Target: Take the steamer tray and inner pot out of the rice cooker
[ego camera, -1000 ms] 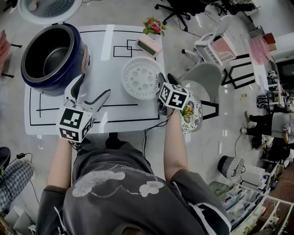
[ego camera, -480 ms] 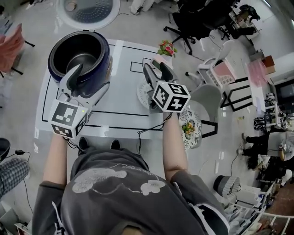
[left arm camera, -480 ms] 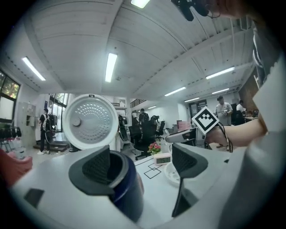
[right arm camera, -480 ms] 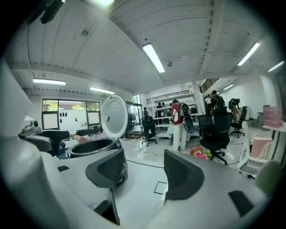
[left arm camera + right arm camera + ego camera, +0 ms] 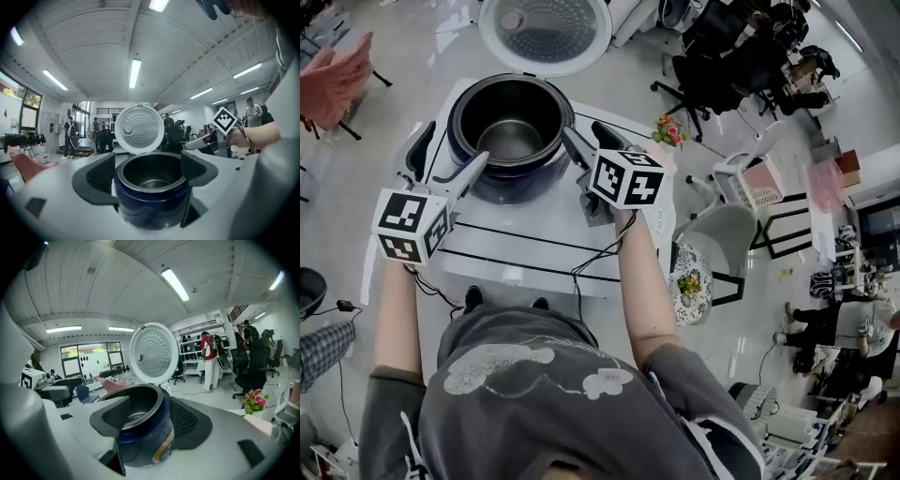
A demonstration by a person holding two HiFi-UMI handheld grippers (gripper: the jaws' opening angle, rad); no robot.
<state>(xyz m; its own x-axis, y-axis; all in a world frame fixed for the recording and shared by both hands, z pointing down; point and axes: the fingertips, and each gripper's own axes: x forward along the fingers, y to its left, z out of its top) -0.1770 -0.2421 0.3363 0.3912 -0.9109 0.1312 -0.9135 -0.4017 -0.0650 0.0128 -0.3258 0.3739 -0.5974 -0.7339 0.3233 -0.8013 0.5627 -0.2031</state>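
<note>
The left hand-held gripper (image 5: 441,161) and the right hand-held gripper (image 5: 584,133) hang over the surface (image 5: 516,248). Each has its jaws spread wide with nothing gripped. They flank the rice cooker (image 5: 508,178), likely lining up a lift from both sides. The cooker stands by the surface's far edge with the inner pot (image 5: 511,141) seated inside, its top uncovered. Behind it the lid (image 5: 546,28) is swung open, leaving clear access. The steamer tray shows in no view.

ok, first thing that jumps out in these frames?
The dark blue rice cooker at the far end of the white table, lid flipped up and the inner pot in it. The left gripper and right gripper flank it, one each side, both with jaws apart and holding nothing.
</note>
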